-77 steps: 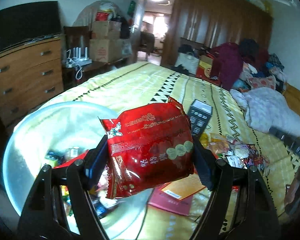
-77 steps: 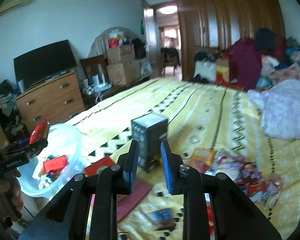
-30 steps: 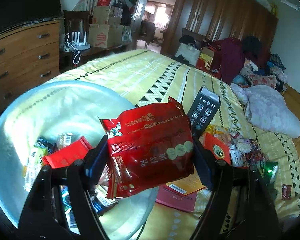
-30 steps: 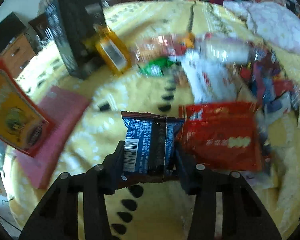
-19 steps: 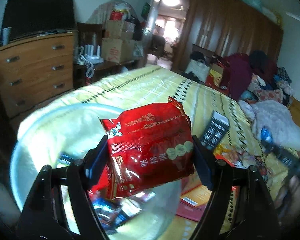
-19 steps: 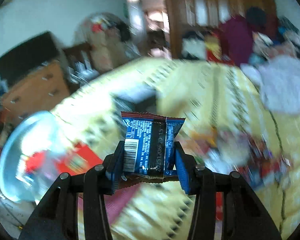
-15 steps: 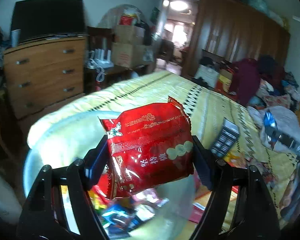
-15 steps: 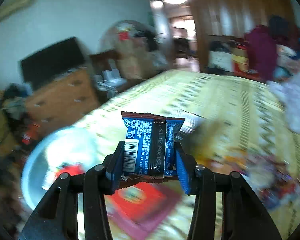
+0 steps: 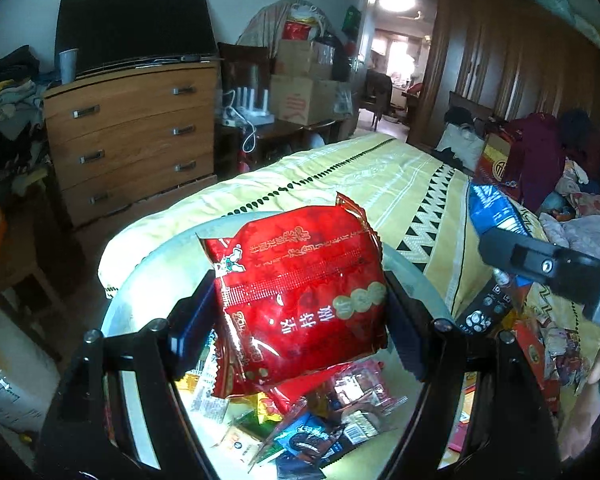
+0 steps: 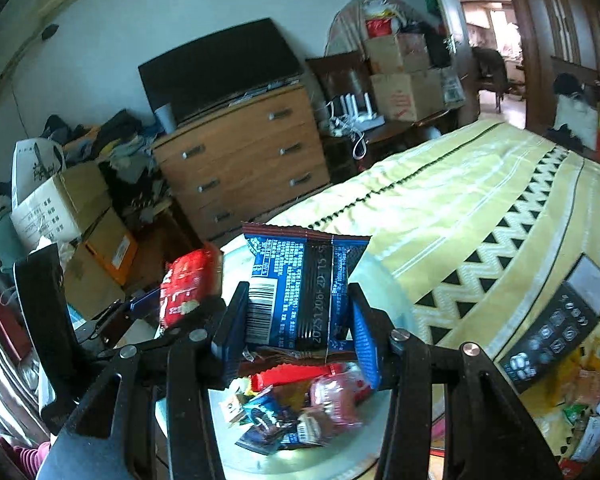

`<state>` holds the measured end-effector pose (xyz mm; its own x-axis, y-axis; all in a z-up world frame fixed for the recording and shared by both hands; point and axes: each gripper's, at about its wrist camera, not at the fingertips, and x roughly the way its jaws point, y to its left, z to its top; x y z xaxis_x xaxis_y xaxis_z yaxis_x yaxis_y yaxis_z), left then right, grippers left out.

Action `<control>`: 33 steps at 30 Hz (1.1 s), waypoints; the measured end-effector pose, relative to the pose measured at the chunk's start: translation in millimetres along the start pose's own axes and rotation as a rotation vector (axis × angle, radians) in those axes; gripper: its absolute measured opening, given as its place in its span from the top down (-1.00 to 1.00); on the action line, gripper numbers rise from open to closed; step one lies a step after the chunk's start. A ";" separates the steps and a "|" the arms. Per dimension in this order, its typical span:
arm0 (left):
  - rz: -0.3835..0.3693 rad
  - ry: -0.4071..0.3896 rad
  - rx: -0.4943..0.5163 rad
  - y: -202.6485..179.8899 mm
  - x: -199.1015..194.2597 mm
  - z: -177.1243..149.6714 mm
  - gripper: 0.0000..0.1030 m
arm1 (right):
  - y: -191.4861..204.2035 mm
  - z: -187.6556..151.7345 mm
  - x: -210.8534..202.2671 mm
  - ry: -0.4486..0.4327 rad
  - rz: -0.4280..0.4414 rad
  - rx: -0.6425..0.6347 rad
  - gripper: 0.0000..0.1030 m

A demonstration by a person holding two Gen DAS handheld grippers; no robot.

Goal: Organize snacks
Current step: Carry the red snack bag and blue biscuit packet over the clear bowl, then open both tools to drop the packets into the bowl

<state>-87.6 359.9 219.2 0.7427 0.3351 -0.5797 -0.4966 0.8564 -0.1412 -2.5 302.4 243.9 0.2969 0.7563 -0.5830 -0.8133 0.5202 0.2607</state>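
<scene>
My left gripper is shut on a big red snack bag and holds it above a clear plastic bowl with several snack packets in it. My right gripper is shut on a small blue snack packet, also above the bowl. The right gripper and its blue packet show at the right of the left wrist view. The left gripper's red bag shows at the left of the right wrist view.
The bowl sits at the corner of a bed with a yellow patterned cover. A black box and loose snacks lie on the bed to the right. A wooden dresser and cardboard boxes stand beyond the bed's edge.
My right gripper picked up the blue packet from the bed and swung left with it over the bowl. My left gripper kept its hold on the red bag above the bowl.
</scene>
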 end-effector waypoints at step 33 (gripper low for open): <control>-0.002 0.038 0.001 4.5 10.4 -3.7 -0.52 | -1.2 -11.1 16.4 0.039 0.001 0.006 0.02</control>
<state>-83.7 365.8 209.6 0.7257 0.3183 -0.6099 -0.4948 0.8574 -0.1414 -2.2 309.7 225.5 0.2761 0.7411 -0.6120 -0.8108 0.5215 0.2658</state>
